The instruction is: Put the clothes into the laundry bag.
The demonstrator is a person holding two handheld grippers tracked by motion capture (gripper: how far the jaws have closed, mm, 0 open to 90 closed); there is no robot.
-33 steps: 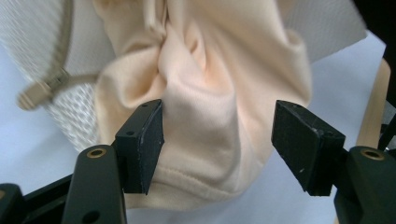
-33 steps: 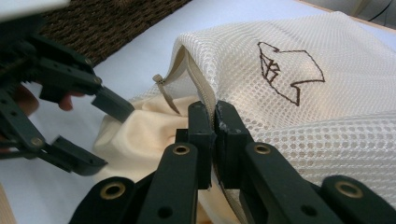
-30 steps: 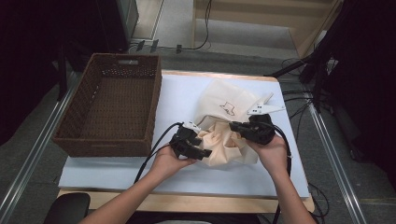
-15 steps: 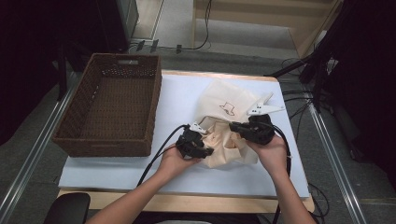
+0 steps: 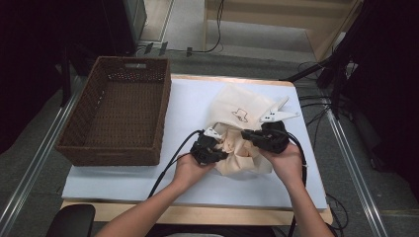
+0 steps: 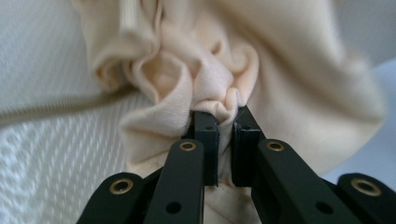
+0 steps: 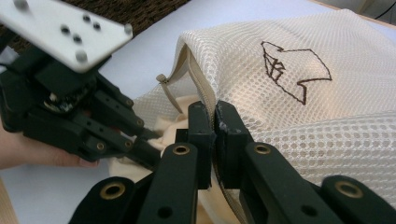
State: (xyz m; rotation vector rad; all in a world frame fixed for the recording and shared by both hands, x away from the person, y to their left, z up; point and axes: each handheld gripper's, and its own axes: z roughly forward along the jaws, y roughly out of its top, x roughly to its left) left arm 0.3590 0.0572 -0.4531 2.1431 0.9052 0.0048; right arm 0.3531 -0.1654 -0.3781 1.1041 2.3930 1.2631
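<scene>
Cream mesh bag [image 7: 299, 93] zip edge pinched by right gripper [image 7: 215, 114], left gripper [image 6: 226, 122] just clamped on cloth [image 6: 205, 79]

- Mesh laundry bag [image 5: 242, 111]: cream netting with a dark embroidered outline on its face, lying flat on the table, its zippered mouth open toward 6 o'clock.
- Cream garment [image 6: 205, 70]: soft knit cloth, bunched in folds, partly tucked into the bag's mouth.
</scene>
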